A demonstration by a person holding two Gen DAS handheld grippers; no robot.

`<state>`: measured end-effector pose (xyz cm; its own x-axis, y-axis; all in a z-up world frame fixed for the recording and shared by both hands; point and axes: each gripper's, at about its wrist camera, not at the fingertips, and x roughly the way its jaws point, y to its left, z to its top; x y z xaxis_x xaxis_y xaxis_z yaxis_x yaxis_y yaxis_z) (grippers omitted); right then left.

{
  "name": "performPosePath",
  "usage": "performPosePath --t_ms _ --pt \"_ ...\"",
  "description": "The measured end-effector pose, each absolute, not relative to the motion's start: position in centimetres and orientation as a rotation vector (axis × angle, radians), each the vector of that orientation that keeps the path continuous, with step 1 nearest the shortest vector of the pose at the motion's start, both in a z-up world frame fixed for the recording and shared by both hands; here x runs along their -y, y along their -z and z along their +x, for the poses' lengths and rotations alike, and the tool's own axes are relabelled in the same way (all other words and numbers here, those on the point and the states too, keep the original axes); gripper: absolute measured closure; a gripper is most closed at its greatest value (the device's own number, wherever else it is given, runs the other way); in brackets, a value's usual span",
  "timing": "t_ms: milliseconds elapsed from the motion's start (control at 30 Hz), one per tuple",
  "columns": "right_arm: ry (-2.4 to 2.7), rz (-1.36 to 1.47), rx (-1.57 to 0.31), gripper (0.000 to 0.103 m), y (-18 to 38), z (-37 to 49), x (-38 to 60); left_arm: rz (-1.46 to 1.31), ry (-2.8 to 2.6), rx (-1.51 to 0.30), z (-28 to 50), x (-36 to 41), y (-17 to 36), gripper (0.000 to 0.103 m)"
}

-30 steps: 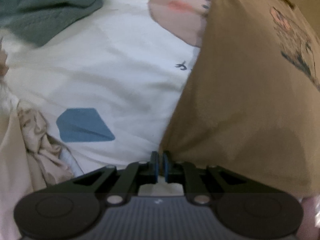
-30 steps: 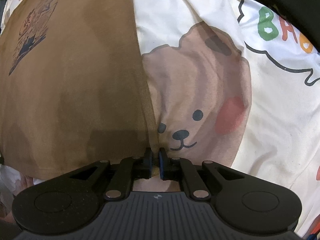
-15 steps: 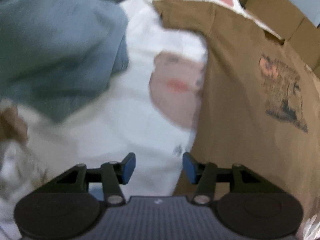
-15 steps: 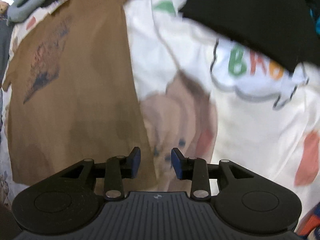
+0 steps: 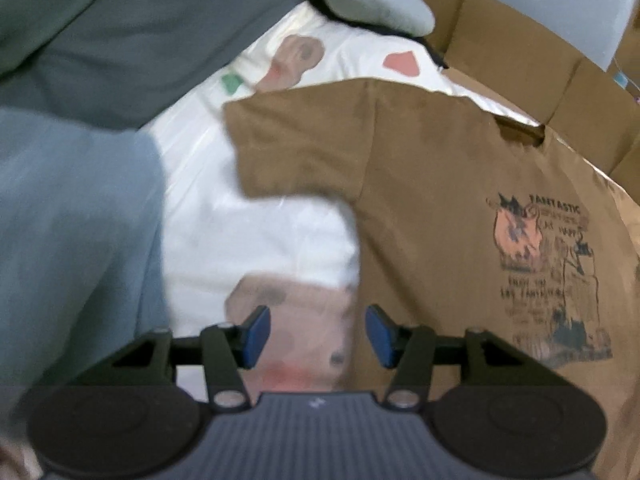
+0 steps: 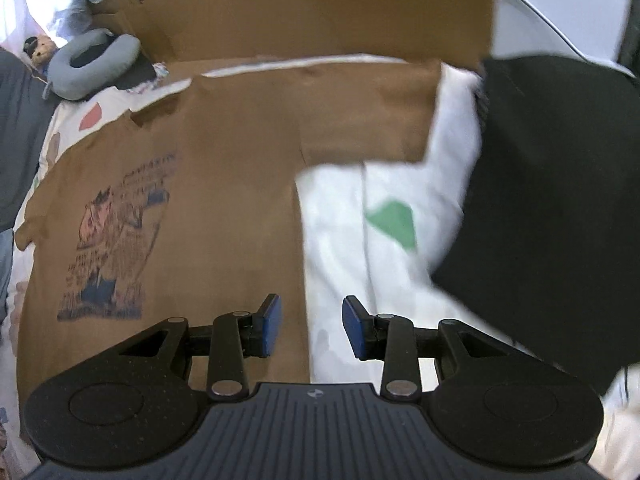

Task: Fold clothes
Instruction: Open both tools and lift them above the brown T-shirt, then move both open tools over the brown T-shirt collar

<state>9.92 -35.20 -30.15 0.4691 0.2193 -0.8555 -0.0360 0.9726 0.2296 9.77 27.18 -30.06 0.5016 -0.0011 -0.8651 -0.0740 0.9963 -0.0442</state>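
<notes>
Bare bed sheet shows between the brown T-shirt and the blue-grey clothes heaped along the bed's left edge. On the right, a strip of sheet separates the shirt from a black garment. Cardboard boxes wall the far edge; a grey neck pillow fills the far-left corner.

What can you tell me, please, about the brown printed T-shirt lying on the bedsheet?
The brown short-sleeved cotton-looking T-shirt lies spread flat, print side up, on the white cartoon-patterned bedsheet. Both sleeves are extended sideways and nothing is folded yet. Its chest print shows an orange and blue drawing with dark lettering, too blurred to read fully. The collar end reaches the brown cardboard boxes behind it. Neither the left gripper nor the right gripper holds it; both sets of jaws stand open above its side edges.
</notes>
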Motion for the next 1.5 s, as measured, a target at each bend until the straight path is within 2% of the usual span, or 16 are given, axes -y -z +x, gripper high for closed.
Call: performPosePath --t_ms 333,900,1100,1233,1500 --pt "-0.224 0.087 -1.042 0.062 32.1 16.5 31.3 0.017 0.068 -1.003 16.0 -23.7 33.7 0.056" --pt "-0.214 -0.022 -0.966 0.062 34.6 27.4 26.4 0.147 0.102 -0.890 27.7 -18.8 35.9 0.056" --pt "-0.185 -0.020 -0.948 0.056 35.9 32.3 25.4 0.160 0.067 -0.890 33.2 -19.1 36.8 0.057" --pt "-0.145 -0.034 -0.912 0.056 36.3 35.2 24.9 0.163 0.031 -0.845 36.0 -19.6 36.1 0.064" --pt "-0.178 -0.081 -0.865 0.056 34.9 39.9 25.7 0.288 0.078 -0.819 40.2 -20.6 34.2 0.064"
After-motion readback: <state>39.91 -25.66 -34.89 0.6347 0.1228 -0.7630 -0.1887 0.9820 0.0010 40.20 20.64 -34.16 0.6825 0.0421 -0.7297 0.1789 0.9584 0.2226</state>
